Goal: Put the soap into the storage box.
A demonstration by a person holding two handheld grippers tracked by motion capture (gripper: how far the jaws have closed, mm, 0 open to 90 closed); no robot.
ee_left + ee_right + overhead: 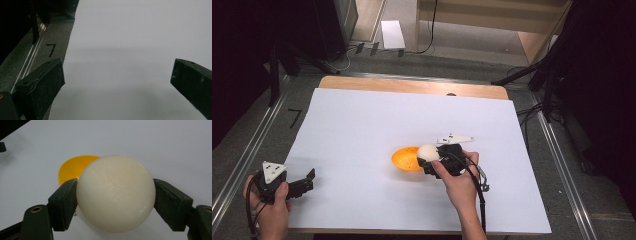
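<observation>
My right gripper [428, 156] is shut on a cream-white ball [428, 152], held just at the right rim of an orange bowl [406, 159] near the middle of the white sheet. In the right gripper view the ball [115, 193] sits clamped between both jaws, with the orange bowl [71, 168] partly hidden behind it. My left gripper [309, 180] rests at the sheet's front left corner, held in a hand. Its jaws stand wide apart in the left gripper view [117, 77], with bare white sheet between them.
The white sheet [362, 120] covers a wooden table [412, 86]. Metal rails [247, 155] run along both sides on grey floor. A black tape mark [51, 49] lies on the floor left of the sheet. Dark stands and cables sit at the far right.
</observation>
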